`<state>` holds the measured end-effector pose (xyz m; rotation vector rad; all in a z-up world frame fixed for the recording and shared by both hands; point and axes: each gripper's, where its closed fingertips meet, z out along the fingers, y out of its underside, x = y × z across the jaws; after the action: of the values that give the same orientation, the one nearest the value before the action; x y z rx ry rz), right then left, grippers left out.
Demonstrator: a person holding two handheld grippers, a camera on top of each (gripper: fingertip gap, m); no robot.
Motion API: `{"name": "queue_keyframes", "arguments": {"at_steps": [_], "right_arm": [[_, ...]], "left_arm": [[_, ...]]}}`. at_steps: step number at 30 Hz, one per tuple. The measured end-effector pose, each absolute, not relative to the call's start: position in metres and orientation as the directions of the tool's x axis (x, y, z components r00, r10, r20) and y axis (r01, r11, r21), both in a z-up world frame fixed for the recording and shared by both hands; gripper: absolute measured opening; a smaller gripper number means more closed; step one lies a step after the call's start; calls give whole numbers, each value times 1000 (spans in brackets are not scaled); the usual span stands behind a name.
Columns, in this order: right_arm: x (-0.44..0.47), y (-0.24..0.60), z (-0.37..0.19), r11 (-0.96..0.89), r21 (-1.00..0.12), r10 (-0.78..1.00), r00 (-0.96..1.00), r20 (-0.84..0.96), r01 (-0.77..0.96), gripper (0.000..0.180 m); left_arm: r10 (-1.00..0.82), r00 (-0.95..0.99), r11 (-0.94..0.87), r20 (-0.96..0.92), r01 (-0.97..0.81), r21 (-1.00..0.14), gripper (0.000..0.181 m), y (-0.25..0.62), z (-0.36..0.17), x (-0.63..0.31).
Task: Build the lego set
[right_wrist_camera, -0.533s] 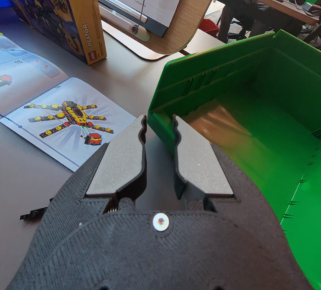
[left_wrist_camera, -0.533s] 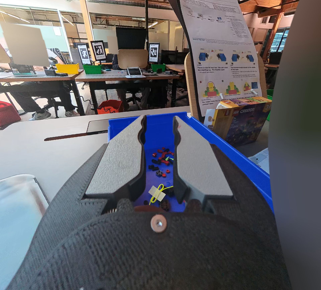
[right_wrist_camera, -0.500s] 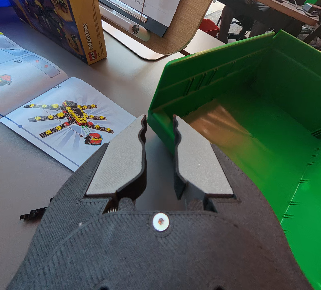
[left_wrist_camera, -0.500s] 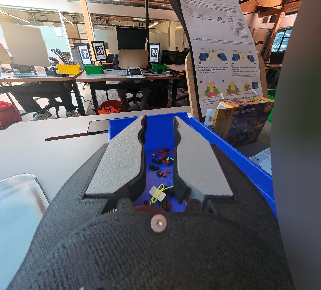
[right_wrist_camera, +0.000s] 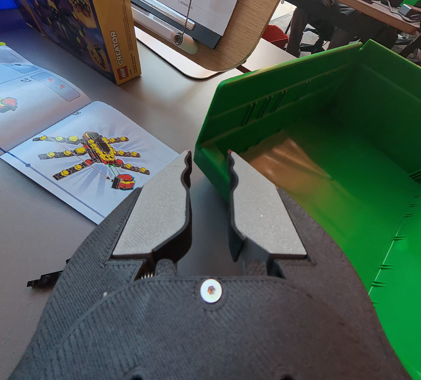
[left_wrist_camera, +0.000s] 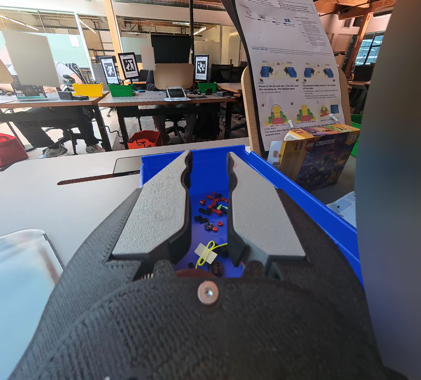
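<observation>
My left gripper (left_wrist_camera: 208, 164) is open and empty, held above a blue bin (left_wrist_camera: 296, 189). Several small red and black lego pieces (left_wrist_camera: 210, 207) lie on the bin floor, with a yellow-green string taped to a beige patch (left_wrist_camera: 206, 254) nearer me. My right gripper (right_wrist_camera: 209, 164) is open and empty over the grey table, at the near left corner of an empty green bin (right_wrist_camera: 330, 141). An open instruction booklet (right_wrist_camera: 91, 159) showing a black and yellow spider model lies left of it. A black lego piece (right_wrist_camera: 44, 279) lies on the table at the lower left.
The lego set box (right_wrist_camera: 91, 15) stands upright behind the booklet; it also shows in the left wrist view (left_wrist_camera: 319, 157). A wooden stand holding an instruction sheet (left_wrist_camera: 284, 61) stands behind it. A clear plastic item (left_wrist_camera: 25, 266) lies at the left. Other desks with people sit beyond. One gripper's finger ends stand about 55 cm off the other's. About 15 cm separates my right fingertips from the black lego piece (right_wrist_camera: 44, 279).
The left gripper has shifted very slightly; both grippers stay open and empty. Nothing else has moved.
</observation>
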<state>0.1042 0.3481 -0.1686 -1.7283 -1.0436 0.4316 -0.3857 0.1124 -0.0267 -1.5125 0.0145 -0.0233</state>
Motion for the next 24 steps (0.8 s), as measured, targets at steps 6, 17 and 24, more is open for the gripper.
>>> {"name": "queue_keyframes", "arguments": {"at_steps": [6,17,24], "right_arm": [[104,348,-169,-97,-893,808,559,188,440,28],[105,348,-168,-108,-897,811,559,170,428,27],[106,349,-166,-106,-903,807,567,167,417,26]], "left_arm": [[-23,1000,59,8,9,-998,27,112,-27,-386],[-10,1000,30,-19,-19,-999,26,118,-34,-383],[-67,995,-24,75,74,-997,28,125,-43,-373]]}}
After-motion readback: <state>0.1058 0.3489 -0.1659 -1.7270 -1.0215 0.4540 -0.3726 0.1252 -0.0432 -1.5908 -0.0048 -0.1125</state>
